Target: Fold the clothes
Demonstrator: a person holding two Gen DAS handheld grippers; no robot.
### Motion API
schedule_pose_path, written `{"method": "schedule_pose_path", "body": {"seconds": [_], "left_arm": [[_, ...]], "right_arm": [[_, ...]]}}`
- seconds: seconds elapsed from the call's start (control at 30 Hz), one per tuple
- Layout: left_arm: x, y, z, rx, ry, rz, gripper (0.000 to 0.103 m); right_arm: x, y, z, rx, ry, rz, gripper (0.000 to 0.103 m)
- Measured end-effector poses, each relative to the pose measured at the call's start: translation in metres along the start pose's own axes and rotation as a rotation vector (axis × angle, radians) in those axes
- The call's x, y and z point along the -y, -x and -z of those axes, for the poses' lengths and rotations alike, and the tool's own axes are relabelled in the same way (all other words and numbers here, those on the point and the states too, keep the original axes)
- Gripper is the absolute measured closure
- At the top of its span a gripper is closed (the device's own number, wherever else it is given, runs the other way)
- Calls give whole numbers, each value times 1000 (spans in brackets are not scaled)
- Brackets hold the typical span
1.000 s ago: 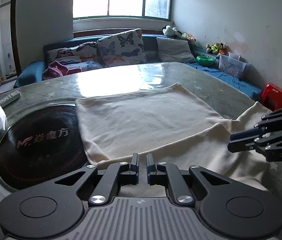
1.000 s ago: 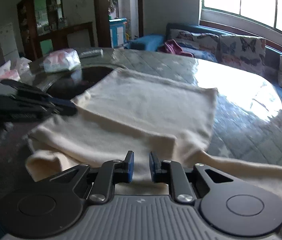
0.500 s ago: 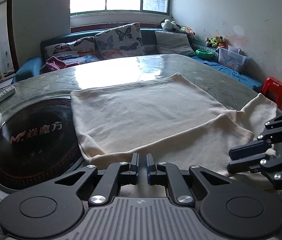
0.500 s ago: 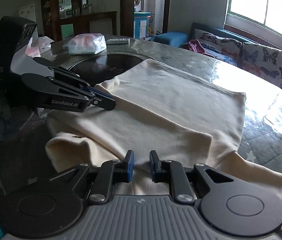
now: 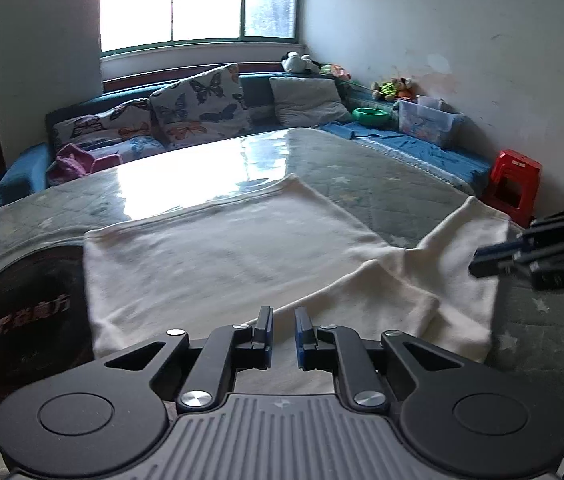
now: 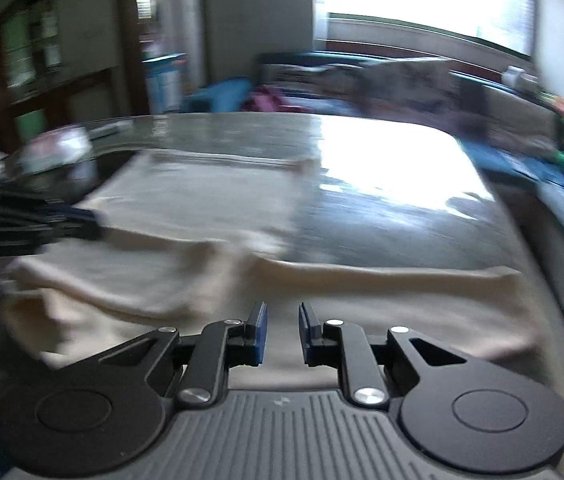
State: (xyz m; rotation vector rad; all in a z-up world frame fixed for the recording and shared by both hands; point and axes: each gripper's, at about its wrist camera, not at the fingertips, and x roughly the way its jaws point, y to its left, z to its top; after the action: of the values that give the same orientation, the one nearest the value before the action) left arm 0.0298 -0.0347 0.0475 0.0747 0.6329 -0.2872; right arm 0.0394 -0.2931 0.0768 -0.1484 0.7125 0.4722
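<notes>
Both grippers point forward and tilt down over the table [image 5: 382, 184]. The left gripper [image 5: 283, 330] hangs low above the near edge of the cream garment [image 5: 221, 256]; its jaws are opening, a narrow gap showing with nothing pinched between them. The right gripper [image 6: 280, 334] sits above the garment's sleeve [image 6: 382, 292], jaws slightly apart and empty, in a blurred view. The garment lies spread flat on the table, partly folded, beside a dark round plate [image 5: 21, 312].
</notes>
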Motion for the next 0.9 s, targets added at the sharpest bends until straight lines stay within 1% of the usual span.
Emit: {"method": "schedule_pose_path", "body": {"seconds": [0.23,0.33,0.4,0.43,0.6,0.7,0.83,0.87,0.9], "left_arm": [[15,-8,-3,-18,-19,14,89],[20,-10,-3,-25,-27,16,87],[22,-11,-4,-29,-35,16,85],[24,-12,-4,-32,-37,14,85],[30,-17,-6,-43,-46,15,84],[33,-18,-7,-42,-52,16,75],[38,-22,-9,-46,-58,26,75],[39,-24,-10,-47,-59,28,75],[41,-25,-10,-47,-62,33,75]], "right_arm": [[90,-3,14,-2,-192,235,86],[117,-8,19,0,-262,302,86],[128,-11,22,3,-286,321,84],[134,-12,23,4,-299,330,79],[142,-16,26,21,-323,339,78],[140,-15,26,25,-316,330,79],[139,-11,27,28,-310,322,93],[139,-8,26,34,-314,317,96],[137,-5,25,46,-313,315,97]]}}
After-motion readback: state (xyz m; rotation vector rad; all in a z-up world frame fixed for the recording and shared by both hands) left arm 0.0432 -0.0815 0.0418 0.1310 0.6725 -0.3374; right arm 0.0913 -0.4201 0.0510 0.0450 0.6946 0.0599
